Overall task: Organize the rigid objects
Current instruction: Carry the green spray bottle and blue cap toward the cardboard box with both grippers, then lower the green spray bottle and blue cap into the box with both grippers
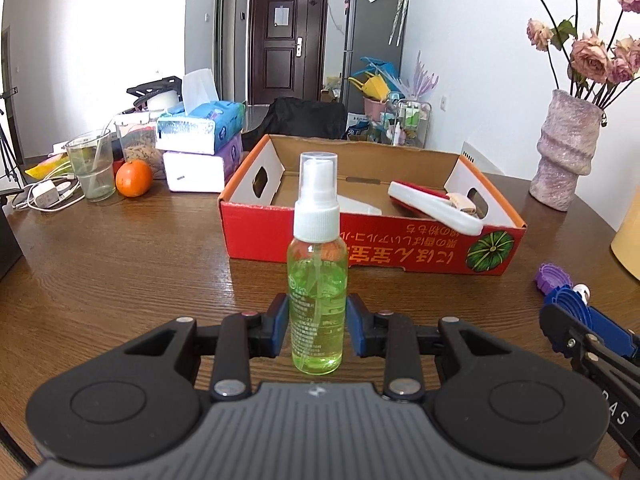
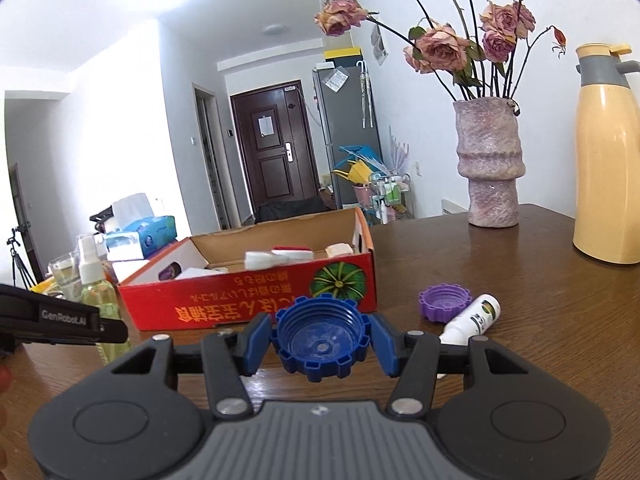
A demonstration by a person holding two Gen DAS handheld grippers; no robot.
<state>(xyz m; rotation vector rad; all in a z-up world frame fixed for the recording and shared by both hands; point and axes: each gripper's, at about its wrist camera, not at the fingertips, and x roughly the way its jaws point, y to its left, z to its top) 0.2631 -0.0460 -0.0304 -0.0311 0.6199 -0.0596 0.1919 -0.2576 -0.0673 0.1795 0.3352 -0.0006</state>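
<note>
- Cardboard box [image 1: 400, 254], red outside and plain brown inside, open-topped, sits on your dark wood table [image 1: 120, 264]; oval hand-holes cut in its end walls, upside-down print and a green pumpkin picture on the near wall.
- Inside the box: a long white plastic piece [image 1: 432, 206] leaning across the right end with something red under it, a small beige item [image 1: 460, 200] beside it, and a flat white piece [image 1: 360, 205] on the floor. What exactly they are you cannot tell.
- Your left gripper [image 1: 318, 330] is clamped on a small clear spray bottle of green liquid [image 1: 317, 300]: white ribbed pump collar, clear cap, printed label, held upright by its lower body in front of the box's near wall.
- Your right gripper [image 2: 322, 344] grips a round blue plastic screw cap [image 2: 322, 340] with a notched rim, open side tilted up towards the camera, threads visible inside.
- On the table right of that cap: a purple notched screw cap [image 2: 445, 303], open side up, and just beside it a small white bottle [image 2: 472, 320] lying on its side.
- Further back, right of the box: a pinkish textured vase [image 2: 490, 168] with dried roses and a tall yellow jug with a grey collar [image 2: 606, 168].
</note>
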